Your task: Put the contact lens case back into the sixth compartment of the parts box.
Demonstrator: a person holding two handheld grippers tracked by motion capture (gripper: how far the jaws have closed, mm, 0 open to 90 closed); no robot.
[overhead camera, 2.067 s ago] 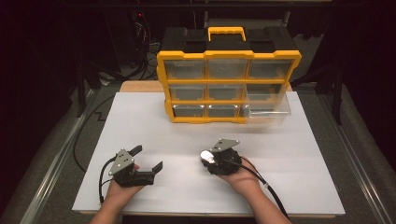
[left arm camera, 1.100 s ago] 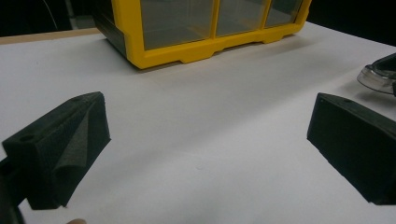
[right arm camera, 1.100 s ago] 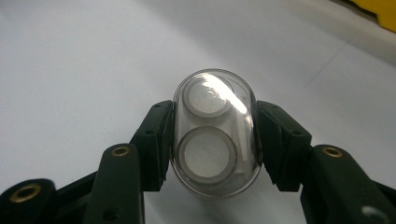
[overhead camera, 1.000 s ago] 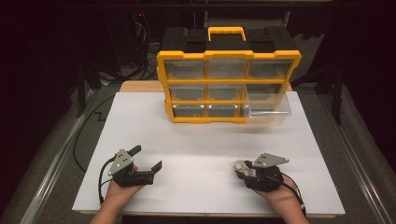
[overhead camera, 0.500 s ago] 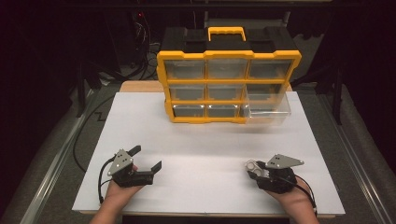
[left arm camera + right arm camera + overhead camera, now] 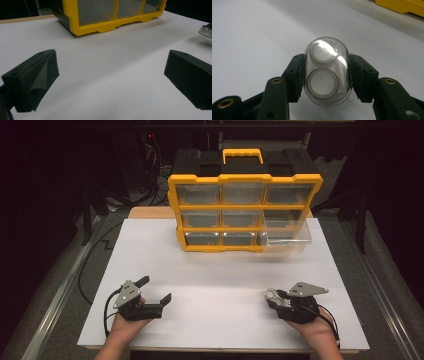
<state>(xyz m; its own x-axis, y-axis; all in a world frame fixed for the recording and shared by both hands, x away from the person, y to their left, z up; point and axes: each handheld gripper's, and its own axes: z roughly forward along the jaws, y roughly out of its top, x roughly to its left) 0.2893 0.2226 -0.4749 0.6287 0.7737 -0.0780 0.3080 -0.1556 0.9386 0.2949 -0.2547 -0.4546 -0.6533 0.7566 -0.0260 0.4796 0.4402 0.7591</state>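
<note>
Clear plastic capsule [image 6: 327, 72] pinched sideways in right gripper [image 6: 278, 301] fingers, low over white worktop [image 6: 220, 270] | left gripper [image 6: 152, 292] fingers wide apart, empty | yellow drawer cabinet [image 6: 245, 210], bottom-right drawer [image 6: 287, 239] pulled out, likely its destination

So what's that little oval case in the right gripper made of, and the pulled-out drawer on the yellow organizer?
The oval case looks like clear glossy plastic: bright glare on top, two pale discs visible through it. The pulled-out drawer seems to be thin transparent plastic too, since the white table shows through its walls. Glass can't be ruled out by look alone.
</note>
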